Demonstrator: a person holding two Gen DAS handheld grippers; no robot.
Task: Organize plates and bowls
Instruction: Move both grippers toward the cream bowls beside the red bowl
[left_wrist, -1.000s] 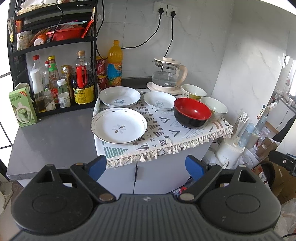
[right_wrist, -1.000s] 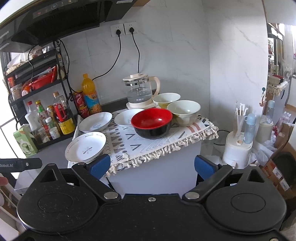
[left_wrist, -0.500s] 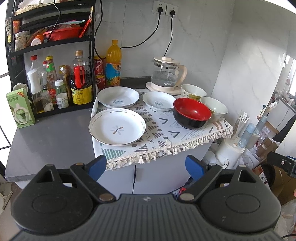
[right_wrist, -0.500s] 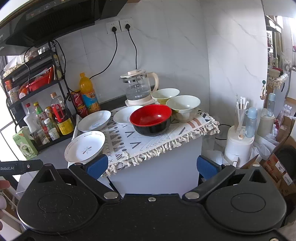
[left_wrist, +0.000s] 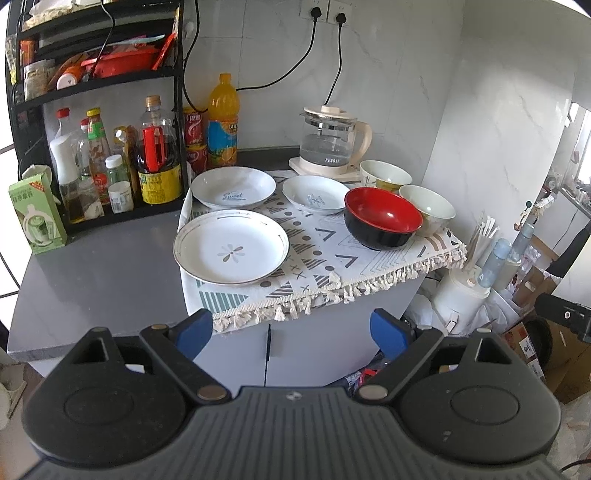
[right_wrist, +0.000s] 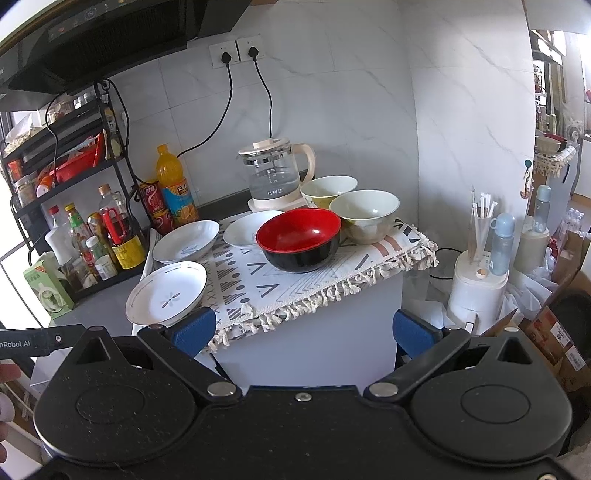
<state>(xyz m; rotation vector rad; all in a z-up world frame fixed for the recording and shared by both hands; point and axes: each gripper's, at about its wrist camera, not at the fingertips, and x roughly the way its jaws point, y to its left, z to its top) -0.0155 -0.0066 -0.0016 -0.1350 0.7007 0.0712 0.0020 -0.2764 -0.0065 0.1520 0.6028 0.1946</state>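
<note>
On a patterned cloth (left_wrist: 332, 266) lie a large white plate with a flower mark (left_wrist: 231, 251), a white dish with blue lettering (left_wrist: 232, 188), a small white dish (left_wrist: 314, 194), a red-and-black bowl (left_wrist: 382, 218) and two pale bowls (left_wrist: 426, 208) (left_wrist: 384, 175). The same plate (right_wrist: 166, 293) and red bowl (right_wrist: 299, 238) show in the right wrist view. My left gripper (left_wrist: 291, 328) is open and empty, short of the counter's front edge. My right gripper (right_wrist: 303, 328) is open and empty, also short of the counter.
A black rack of bottles and jars (left_wrist: 99, 147) stands at the back left, a green carton (left_wrist: 37, 214) beside it. An orange drink bottle (left_wrist: 221, 122) and glass kettle (left_wrist: 328, 144) stand by the wall. A white appliance with straws and bottles (right_wrist: 480, 280) and boxes stand right of the counter.
Both grippers have drawn a little nearer to the counter and shifted slightly; the dishes look larger. Both stay open and empty. No dish has moved.
</note>
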